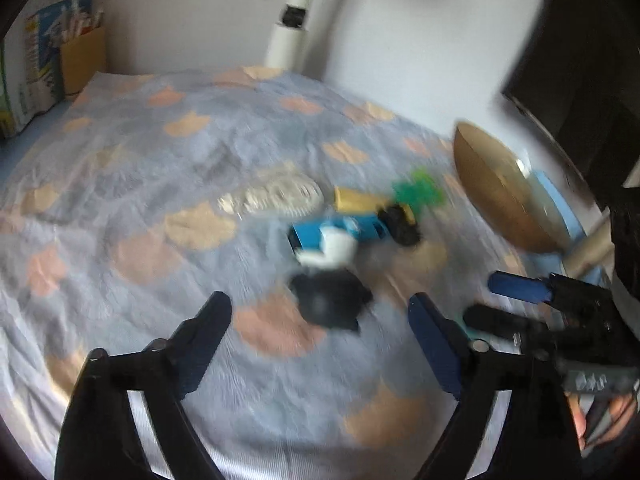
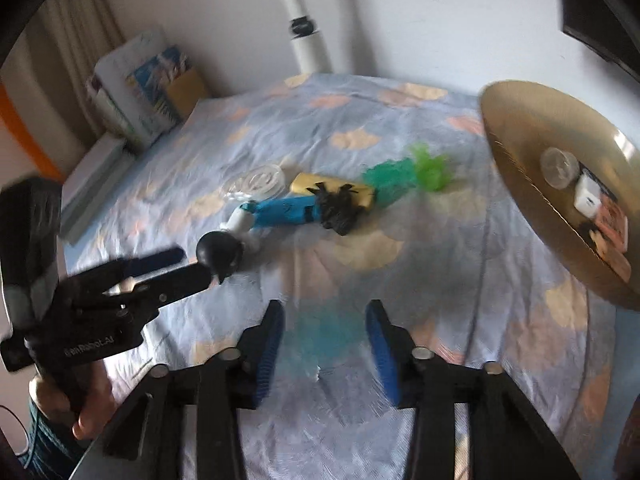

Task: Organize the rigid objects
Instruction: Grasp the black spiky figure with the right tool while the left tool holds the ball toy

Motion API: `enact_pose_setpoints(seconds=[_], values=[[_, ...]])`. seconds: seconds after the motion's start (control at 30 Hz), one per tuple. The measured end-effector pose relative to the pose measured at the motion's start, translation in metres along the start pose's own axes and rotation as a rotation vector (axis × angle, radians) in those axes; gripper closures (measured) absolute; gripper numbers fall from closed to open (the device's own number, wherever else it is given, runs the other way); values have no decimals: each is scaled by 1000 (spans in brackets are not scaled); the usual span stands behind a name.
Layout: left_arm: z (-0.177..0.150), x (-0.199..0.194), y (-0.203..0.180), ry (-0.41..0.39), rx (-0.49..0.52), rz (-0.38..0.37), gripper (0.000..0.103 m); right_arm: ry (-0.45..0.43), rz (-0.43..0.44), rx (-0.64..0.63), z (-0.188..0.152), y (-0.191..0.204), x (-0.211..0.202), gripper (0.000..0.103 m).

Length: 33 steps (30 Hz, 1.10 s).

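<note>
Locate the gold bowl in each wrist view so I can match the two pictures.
Left wrist: gold bowl at the right edge, mid-height, tilted.
Right wrist: gold bowl at the right edge, small items inside.
Shared landmark: the blue toy figure on the bedspread.

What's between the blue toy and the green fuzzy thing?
A yellow block and a spiky black toy lie between the blue toy and the green fuzzy thing, clearest in the right wrist view.

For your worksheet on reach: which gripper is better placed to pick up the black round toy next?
Probably the left gripper: its open jaws sit right at the black round toy. The right gripper is open over bare bedsheet, farther away.
</note>
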State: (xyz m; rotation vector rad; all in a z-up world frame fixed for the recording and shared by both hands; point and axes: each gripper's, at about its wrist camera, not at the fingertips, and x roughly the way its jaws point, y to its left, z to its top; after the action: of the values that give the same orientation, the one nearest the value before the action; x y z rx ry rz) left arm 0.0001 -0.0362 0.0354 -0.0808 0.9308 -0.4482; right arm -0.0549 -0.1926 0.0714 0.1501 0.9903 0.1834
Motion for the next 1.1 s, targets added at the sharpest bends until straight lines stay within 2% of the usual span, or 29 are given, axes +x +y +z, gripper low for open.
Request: enact_pose_setpoints(seconds=[0.03, 0.17, 0.27, 0.3, 0.33, 0.37, 0.4, 0.43, 0.53, 0.7, 0.87, 0.97, 1.1], values=[[4, 4, -1, 7, 7, -3, 14, -2, -12, -13, 4, 2, 2, 34], [13, 26, -3, 69, 21, 41, 22, -15, -54, -61, 34, 4, 21, 34], [13, 35, -1, 91, 15, -14, 24, 22, -59, -35, 51, -9, 44, 35], [12, 34, -4, 83, 33, -8, 29, 39, -50, -24, 54, -14, 53, 38], [11, 35, -6, 87, 47, -1, 46, 56, -37, -13, 57, -16, 60, 41], [10, 36, -9, 87, 60, 5, 59, 64, -26, -4, 57, -16, 64, 42], [9, 34, -10, 83, 67, -5, 63, 71, -7, 5, 58, -16, 68, 43], [9, 33, -11, 82, 69, -2, 63, 69, 1, 4, 58, -14, 71, 47], [5, 28, -12, 74, 76, 24, 63, 43, -73, -40, 59, -1, 76, 67], [-3, 15, 0, 62, 37, 16, 63, 24, -49, -14, 49, -7, 67, 68], [-11, 11, 6, 66, -10, 10, 63, -16, -68, 63, 20, -38, 25, 68], [-16, 8, 0, 71, -16, 22, 63, 4, -60, 104, 1, -58, 4, 68], [-21, 7, -5, 83, -28, 23, 63, 24, -102, 41, -36, -56, -18, 68]])
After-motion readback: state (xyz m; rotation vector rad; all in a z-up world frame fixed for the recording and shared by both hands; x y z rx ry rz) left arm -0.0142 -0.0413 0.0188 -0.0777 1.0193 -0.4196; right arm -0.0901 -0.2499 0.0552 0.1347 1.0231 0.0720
